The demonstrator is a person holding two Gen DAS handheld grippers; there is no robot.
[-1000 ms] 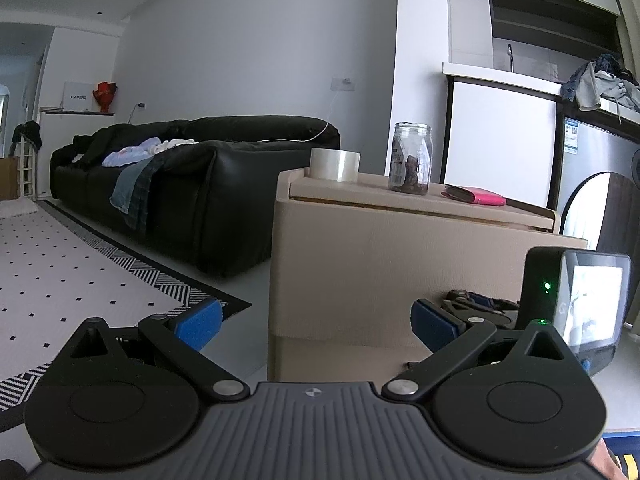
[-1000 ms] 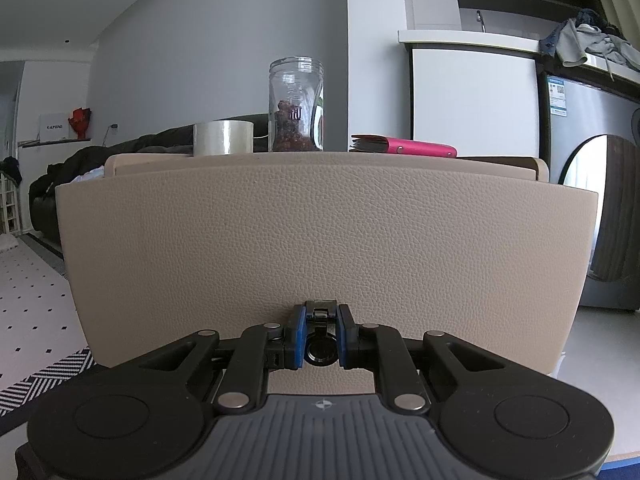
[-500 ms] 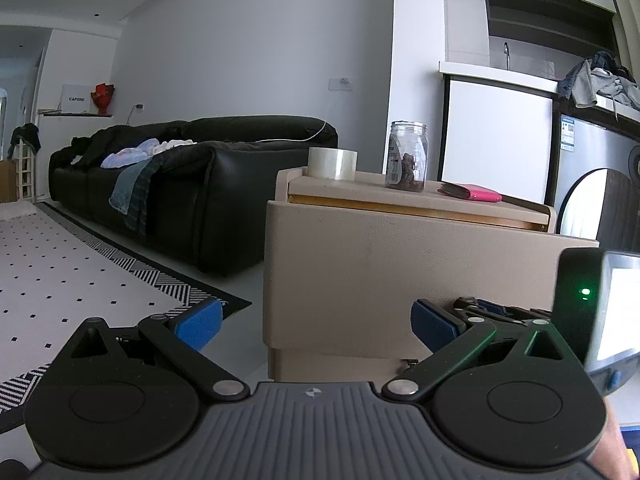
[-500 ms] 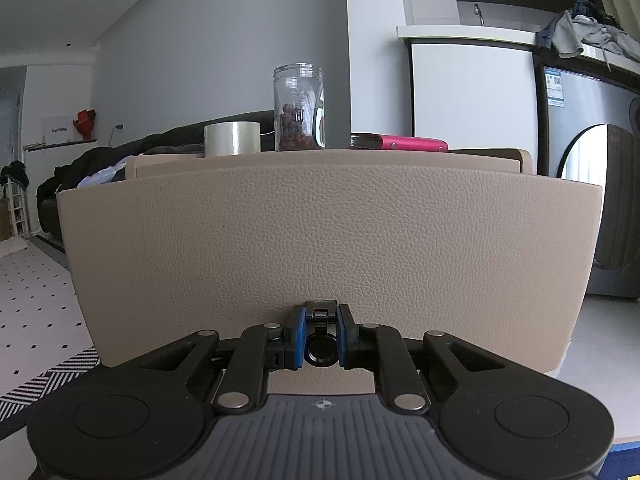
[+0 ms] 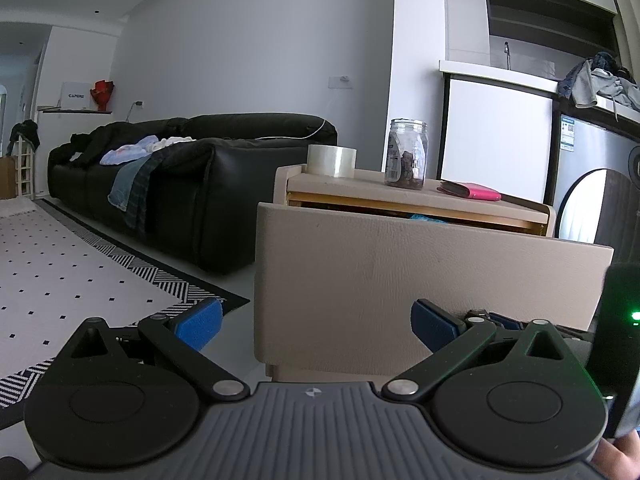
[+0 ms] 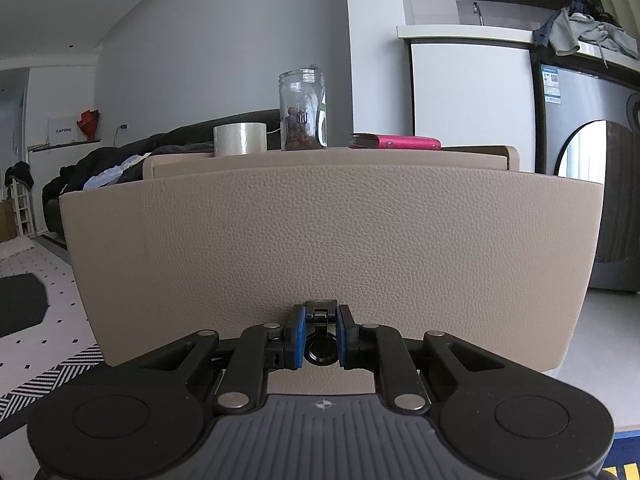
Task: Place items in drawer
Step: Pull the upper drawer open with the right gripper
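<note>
right gripper [image 6: 318,338]: jaws nearly closed, blue pads [image 6: 297,338] clamped on the small black drawer pull [image 6: 320,352] at the lower middle of the drawer front.
left gripper [image 5: 316,322]: jaws wide apart, blue pads [image 5: 199,324] holding nothing, touching nothing; it hangs in front of the left corner of the drawer front.
drawer [image 6: 328,248]: beige leather-look front, pulled out from the cabinet; a gap shows behind its top edge in the left view, with something blue [image 5: 426,218] inside, too little seen to name.
cabinet top [image 5: 460,200]: beige, carries three things.
tape roll [image 5: 332,160]: clear, lying flat at the left front corner of the cabinet top.
glass jar [image 5: 406,154]: upright, lid off, dark bits in its lower half, near the middle of the cabinet top, right of the tape roll and apart from it.
pink wallet [image 5: 470,191]: lying flat, right of the glass jar, toward the right edge.
black sofa [image 5: 192,184]: left of the cabinet, clothes piled on it.
rug [image 5: 60,272]: white with black dots, on the floor at left.
washing machine [image 6: 592,184]: right of the cabinet, behind it.
</note>
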